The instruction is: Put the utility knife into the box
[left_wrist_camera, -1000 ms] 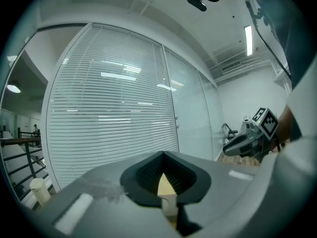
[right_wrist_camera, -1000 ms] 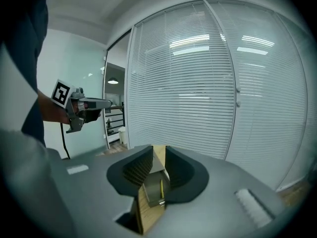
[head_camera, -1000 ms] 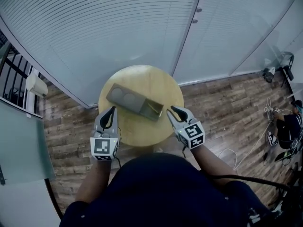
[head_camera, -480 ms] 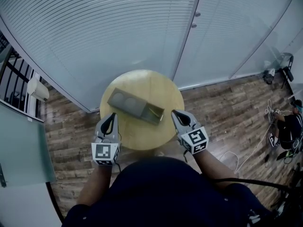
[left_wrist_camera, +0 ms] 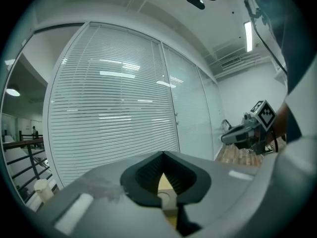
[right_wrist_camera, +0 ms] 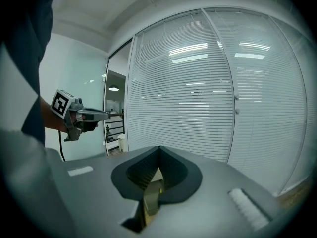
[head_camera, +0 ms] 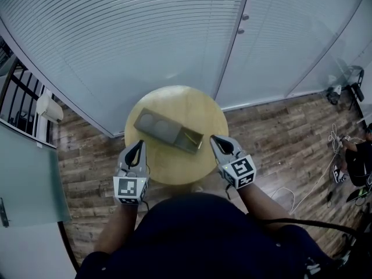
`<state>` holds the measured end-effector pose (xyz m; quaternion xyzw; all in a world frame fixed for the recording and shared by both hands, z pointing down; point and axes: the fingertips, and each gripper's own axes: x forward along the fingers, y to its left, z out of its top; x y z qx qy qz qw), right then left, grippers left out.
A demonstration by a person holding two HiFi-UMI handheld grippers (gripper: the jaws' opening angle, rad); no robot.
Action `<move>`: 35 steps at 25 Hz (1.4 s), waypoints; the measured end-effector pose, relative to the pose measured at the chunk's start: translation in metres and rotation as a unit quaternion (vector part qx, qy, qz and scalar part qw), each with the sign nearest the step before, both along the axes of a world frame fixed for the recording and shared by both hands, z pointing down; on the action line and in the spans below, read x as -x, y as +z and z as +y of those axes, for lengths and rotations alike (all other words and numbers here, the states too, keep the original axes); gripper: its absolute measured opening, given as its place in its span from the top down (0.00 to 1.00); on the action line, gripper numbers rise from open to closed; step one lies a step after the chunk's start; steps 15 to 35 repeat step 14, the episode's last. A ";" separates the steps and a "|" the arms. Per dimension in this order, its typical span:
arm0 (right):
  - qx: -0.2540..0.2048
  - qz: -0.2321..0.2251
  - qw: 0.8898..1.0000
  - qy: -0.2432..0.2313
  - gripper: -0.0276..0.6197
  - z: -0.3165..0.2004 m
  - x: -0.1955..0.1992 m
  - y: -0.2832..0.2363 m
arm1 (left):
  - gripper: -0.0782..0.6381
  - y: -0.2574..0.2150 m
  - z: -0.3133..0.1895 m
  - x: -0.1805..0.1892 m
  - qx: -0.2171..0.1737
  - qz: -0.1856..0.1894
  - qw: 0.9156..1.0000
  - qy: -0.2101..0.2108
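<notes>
Hovering at the worktop edge, gripping nothing.
Holding left hand-held gripper and right hand-held gripper fully closed, flanking the box mid-frame.

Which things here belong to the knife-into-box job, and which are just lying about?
Job: box on the round table; left gripper and right gripper, both shut and empty; knife not clearly visible.
Lying about: white bin; floor cables.

You stand at a round wooden table, with blind-covered glass walls at twelve o'clock, dark plank floor toward three, and a black railing at nine.
</notes>
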<state>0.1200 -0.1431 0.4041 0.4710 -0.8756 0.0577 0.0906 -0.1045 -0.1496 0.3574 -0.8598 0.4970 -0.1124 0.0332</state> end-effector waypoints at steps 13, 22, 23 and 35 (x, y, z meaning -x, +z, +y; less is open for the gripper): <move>0.006 0.000 1.000 -0.005 0.95 -0.009 -0.007 0.004 | 0.89 -0.002 -0.001 -0.002 0.005 0.009 1.000 -0.016; 0.006 -0.001 1.000 -0.005 0.95 -0.010 -0.008 0.004 | 0.89 -0.001 -0.001 -0.002 0.006 0.009 1.000 -0.017; 0.006 -0.001 1.000 -0.005 0.95 -0.010 -0.008 0.004 | 0.89 -0.001 -0.001 -0.002 0.006 0.009 1.000 -0.017; 0.006 -0.001 1.000 -0.005 0.95 -0.010 -0.008 0.004 | 0.89 -0.001 -0.001 -0.002 0.006 0.009 1.000 -0.017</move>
